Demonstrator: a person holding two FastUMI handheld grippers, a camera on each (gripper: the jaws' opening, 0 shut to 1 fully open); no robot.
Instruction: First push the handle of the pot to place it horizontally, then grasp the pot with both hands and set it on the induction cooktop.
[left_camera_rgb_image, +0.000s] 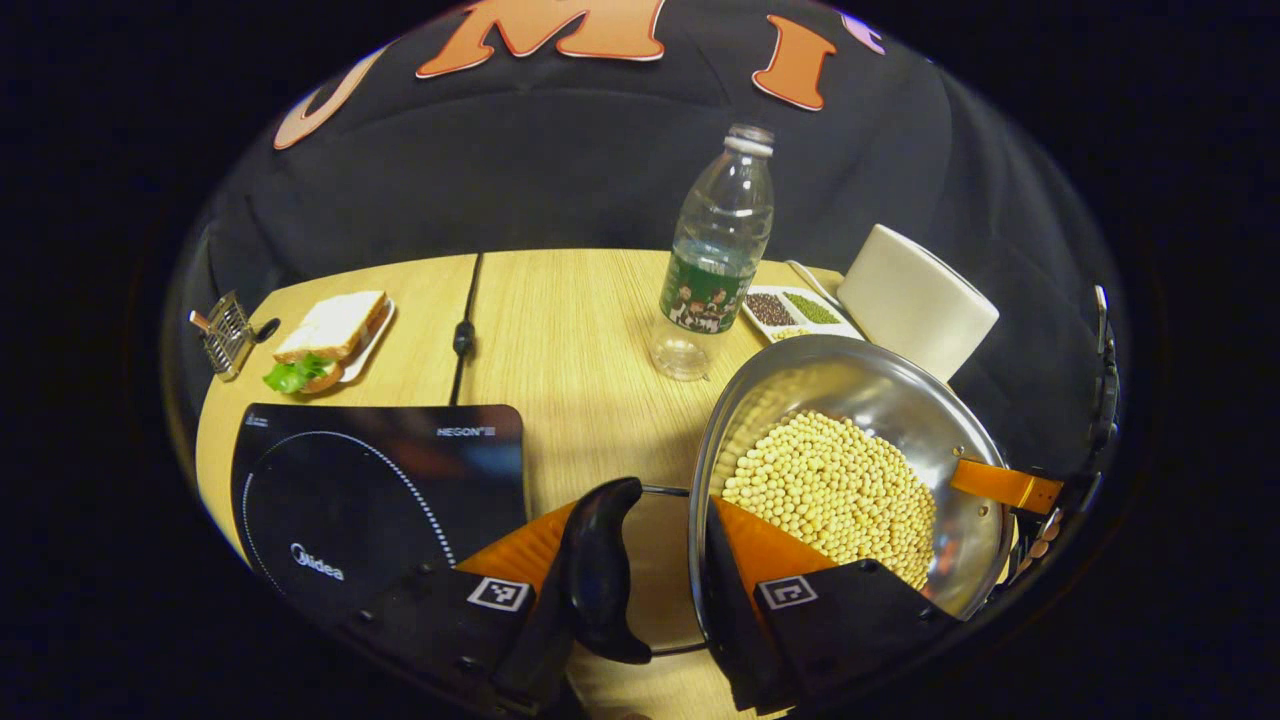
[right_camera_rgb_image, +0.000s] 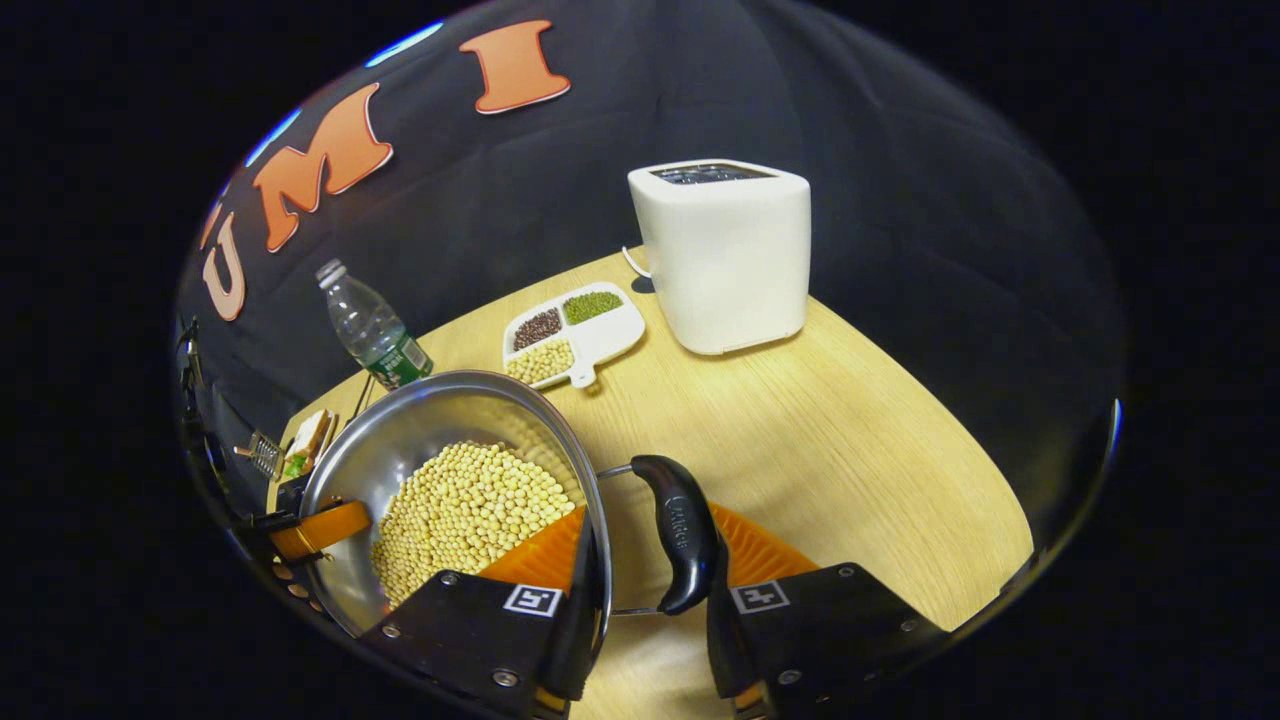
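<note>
— Sitting on the table (right_camera_rgb_image: 850, 430), where exactly is the pot (left_camera_rgb_image: 900, 400)?
— Beside the induction cooktop (left_camera_rgb_image: 380, 480), not on it, full of soybeans (left_camera_rgb_image: 840, 490).
— And the claws?
— The left gripper (left_camera_rgb_image: 655, 585) straddles rim and black side handle (left_camera_rgb_image: 600, 570), fingers spread, one inside the pot. The right gripper (right_camera_rgb_image: 645, 590) does likewise at its handle (right_camera_rgb_image: 680, 530); pressing, I cannot tell.

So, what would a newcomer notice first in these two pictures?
First, the steel pot heaped with pale soybeans, held between both tools, each straddling a black side handle. Next, the black induction cooktop on the table's near left, and the white toaster at the far edge.
</note>
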